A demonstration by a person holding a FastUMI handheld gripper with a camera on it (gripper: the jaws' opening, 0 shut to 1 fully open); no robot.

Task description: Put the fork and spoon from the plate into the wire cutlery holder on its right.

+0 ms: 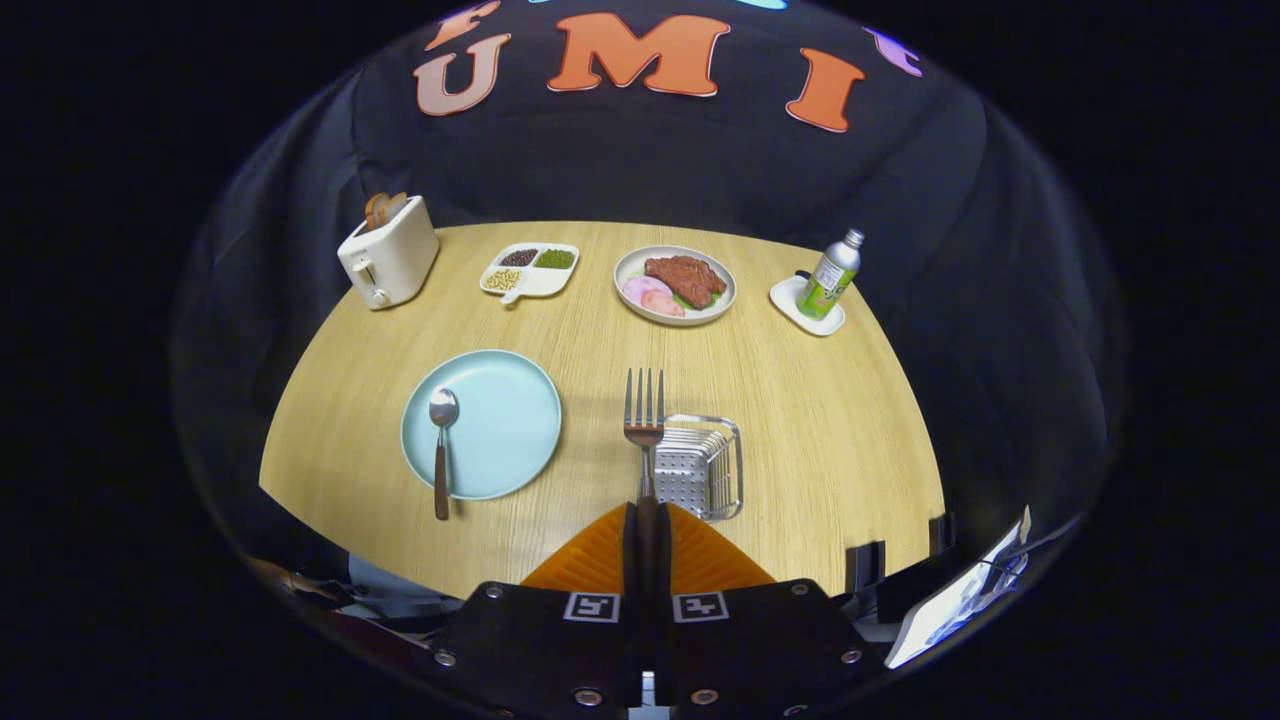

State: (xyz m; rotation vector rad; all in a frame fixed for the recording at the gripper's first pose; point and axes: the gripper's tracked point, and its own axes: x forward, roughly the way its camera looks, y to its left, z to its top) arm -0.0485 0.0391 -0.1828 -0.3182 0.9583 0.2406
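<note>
On the round pale-blue plate (pixel 500 425) at the left lies the wood-handled spoon (pixel 441 440). The gripper (pixel 647 535) has its ribbed fingers clamped on the steel fork (pixel 644 425), tines pointing far, beside the shiny wire holder (pixel 705 465) to the right.

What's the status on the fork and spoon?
Gripper shut on fork, tines forward, held beside the holder. Spoon lies on the plate. Nothing between fork and holder.
</note>
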